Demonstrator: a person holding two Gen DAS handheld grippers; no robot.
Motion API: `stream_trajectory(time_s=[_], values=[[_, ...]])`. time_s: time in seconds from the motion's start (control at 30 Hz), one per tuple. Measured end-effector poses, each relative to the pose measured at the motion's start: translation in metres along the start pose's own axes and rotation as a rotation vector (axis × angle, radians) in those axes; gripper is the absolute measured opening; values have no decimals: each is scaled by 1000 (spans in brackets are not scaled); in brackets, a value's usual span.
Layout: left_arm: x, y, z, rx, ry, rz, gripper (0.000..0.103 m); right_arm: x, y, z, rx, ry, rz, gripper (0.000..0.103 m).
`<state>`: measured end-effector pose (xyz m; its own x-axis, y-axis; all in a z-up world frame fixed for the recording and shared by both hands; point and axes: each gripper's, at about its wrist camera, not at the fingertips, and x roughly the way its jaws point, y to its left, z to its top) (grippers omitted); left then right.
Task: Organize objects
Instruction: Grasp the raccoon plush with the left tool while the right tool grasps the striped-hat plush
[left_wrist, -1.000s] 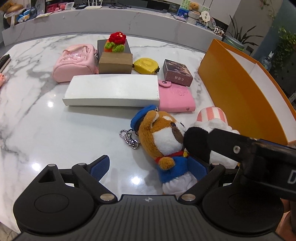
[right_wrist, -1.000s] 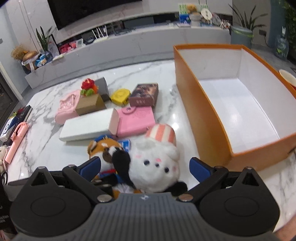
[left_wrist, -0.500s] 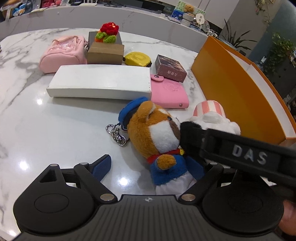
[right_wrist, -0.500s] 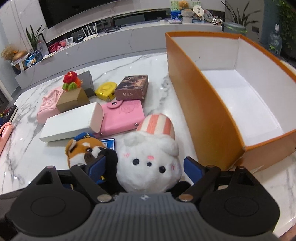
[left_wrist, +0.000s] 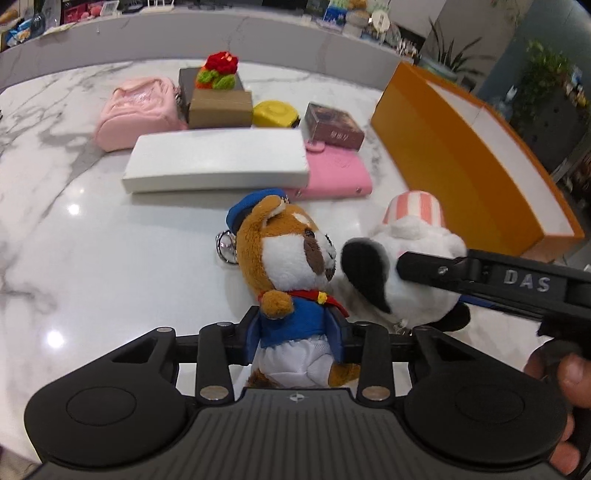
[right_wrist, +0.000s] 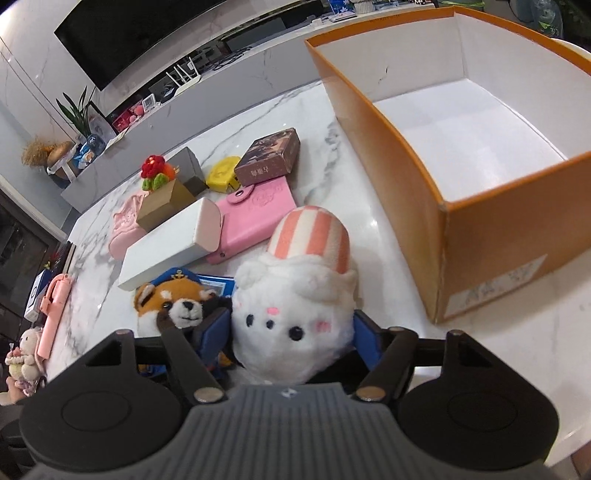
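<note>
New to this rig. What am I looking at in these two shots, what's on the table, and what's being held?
No robot arm here: a person holds a two-finger tool in each hand, each with a fisheye camera looking along its fingers. The black shape at the bottom of each picture is that tool's own body.

Left view: the left tool is shut on the fox plush. The bar marked DAS at the right is the right tool seen from the side.

Right view: the right tool is closing around the white plush.

On the marble table: a white box, pink wallet, pink bag, brown box, yellow tape measure, dark box, and an open orange box, empty as far as visible.
</note>
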<state>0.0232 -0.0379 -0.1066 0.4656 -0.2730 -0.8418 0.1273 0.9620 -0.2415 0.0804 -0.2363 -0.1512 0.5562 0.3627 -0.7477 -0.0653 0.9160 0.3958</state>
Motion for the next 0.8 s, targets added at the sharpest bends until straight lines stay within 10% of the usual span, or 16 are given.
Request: stream_trajectory(time_s=[0.4, 0.57, 0.8], values=[[-24, 20, 14, -19, 101, 53, 56, -13, 23, -7, -216, 178, -73, 70], [-19, 23, 16, -59, -17, 59, 72, -20, 16, 0, -161, 90, -59, 84], [2, 22, 3, -74, -36, 36, 80, -6, 10, -10, -104, 39, -42, 76]])
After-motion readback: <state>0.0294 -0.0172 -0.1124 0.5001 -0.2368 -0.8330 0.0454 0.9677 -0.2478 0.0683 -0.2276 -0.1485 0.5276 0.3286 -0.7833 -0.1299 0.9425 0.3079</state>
